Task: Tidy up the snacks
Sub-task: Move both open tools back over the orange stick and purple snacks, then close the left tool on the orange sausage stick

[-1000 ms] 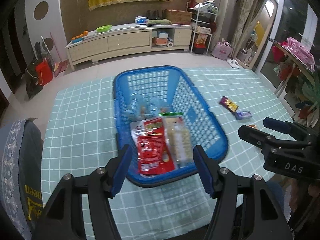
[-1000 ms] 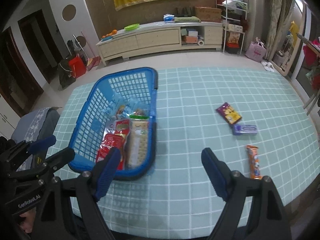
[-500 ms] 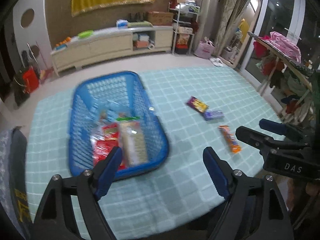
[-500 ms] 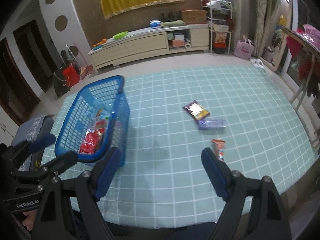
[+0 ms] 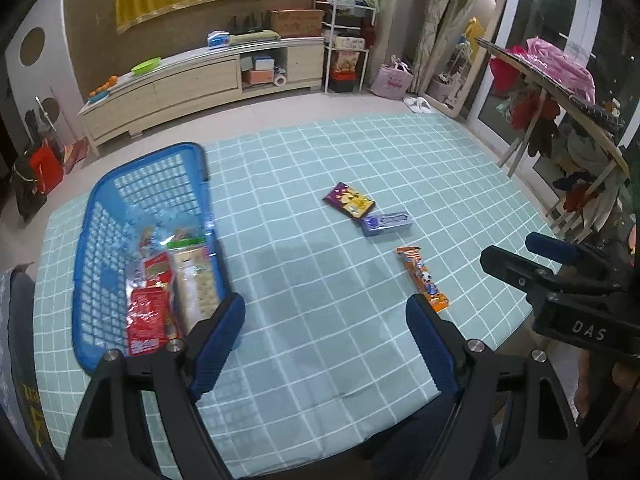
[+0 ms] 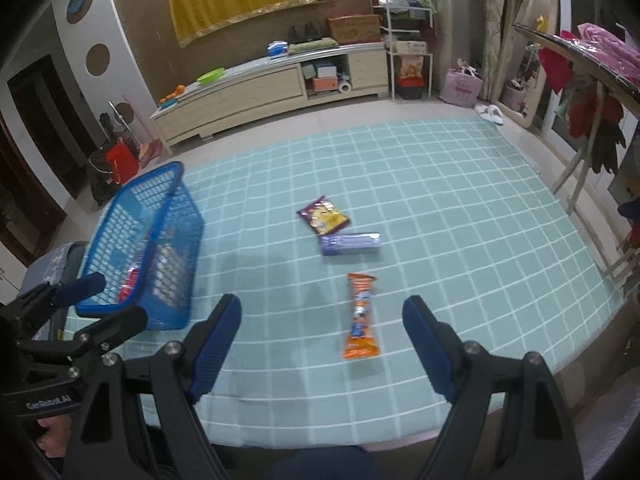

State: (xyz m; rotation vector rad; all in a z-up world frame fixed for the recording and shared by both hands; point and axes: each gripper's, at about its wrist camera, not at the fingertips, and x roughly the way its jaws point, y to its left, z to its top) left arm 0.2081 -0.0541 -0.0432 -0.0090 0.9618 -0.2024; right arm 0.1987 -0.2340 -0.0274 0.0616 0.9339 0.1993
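Both grippers [image 5: 326, 328] [image 6: 322, 330] empty, spread; basket [image 5: 90, 240] contents visible left wrist only.

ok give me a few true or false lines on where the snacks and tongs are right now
1. Three snacks lie loose on the tablecloth. True: a purple bag, a blue pack and an orange bar.
2. The basket is empty. False: it holds several packets, a red one among them.
3. The right tongs grip the orange bar. False: they are open, with the bar on the cloth between the tips.
4. The left tongs hold nothing. True.
5. The blue pack lies inside the basket. False: it lies on the cloth next to the purple bag.
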